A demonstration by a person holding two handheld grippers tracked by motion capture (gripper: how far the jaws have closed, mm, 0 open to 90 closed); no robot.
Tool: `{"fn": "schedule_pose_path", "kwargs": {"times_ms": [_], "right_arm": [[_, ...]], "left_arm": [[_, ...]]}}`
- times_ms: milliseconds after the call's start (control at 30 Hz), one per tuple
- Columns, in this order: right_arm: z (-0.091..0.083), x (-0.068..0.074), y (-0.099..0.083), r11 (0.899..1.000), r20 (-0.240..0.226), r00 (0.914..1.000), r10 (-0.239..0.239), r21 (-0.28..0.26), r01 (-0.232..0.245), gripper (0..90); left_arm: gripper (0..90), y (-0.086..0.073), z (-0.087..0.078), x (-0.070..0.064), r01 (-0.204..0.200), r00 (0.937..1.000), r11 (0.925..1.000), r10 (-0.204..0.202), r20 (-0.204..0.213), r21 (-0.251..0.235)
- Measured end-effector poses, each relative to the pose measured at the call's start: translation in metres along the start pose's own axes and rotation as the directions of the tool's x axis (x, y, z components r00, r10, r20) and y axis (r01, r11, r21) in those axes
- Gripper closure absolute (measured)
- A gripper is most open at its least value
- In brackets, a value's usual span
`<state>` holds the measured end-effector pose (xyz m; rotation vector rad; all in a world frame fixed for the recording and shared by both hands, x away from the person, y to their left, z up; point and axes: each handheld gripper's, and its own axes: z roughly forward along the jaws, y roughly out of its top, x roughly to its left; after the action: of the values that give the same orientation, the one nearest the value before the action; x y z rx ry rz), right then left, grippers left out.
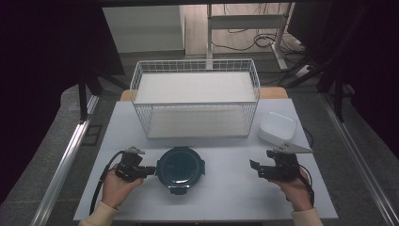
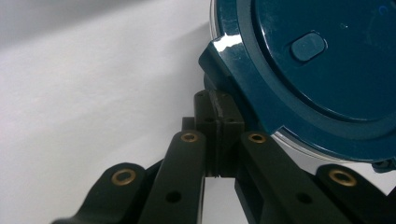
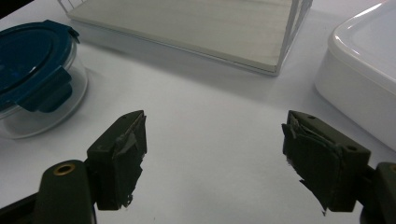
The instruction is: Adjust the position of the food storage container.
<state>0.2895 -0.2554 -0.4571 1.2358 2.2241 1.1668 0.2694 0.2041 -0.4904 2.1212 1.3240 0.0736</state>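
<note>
Lower centre of the high view: a round container (image 1: 180, 168) w/ blue lid sits on the white table (image 1: 226, 197), in front of a wire rack (image 1: 195, 96). Left gripper (image 1: 151, 170), lower left, has jaws pressed together, tips touching the lid's side clip; nothing visibly gripped. Right gripper (image 1: 256, 169), lower right, jaws wide apart & empty, well apart from the container. White dish (image 1: 277, 127) at right, beside the rack.
</note>
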Motion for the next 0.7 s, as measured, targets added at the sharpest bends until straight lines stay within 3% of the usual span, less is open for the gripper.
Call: {"fn": "schedule_pose_path", "kwargs": {"times_ms": [367, 600, 667, 700], "right_arm": [[0.0, 0.001, 0.001, 1.0, -0.003, 1.0, -0.001, -0.001, 0.001, 20.9], [-0.001, 0.001, 0.002, 1.0, -0.005, 1.0, -0.002, -0.005, 0.002, 20.8], [0.0, 0.001, 0.002, 1.0, -0.004, 1.0, -0.002, -0.003, 0.002, 20.7], [0.0, 0.001, 0.002, 1.0, -0.004, 1.0, -0.002, -0.003, 0.002, 20.7]], "left_arm": [[90.0, 0.008, 0.011, -0.019, -0.043, 0.9987, 0.9989, 0.043, 0.029, 0.016], [90.0, 0.012, 0.017, -0.028, -0.049, 0.9978, 0.9983, 0.047, 0.046, 0.032], [90.0, 0.012, 0.019, -0.03, -0.056, 0.9971, 0.9973, 0.053, 0.054, 0.047], [90.0, 0.012, 0.024, -0.032, -0.064, 0.9948, 0.9956, 0.059, 0.083, 0.068]]}}
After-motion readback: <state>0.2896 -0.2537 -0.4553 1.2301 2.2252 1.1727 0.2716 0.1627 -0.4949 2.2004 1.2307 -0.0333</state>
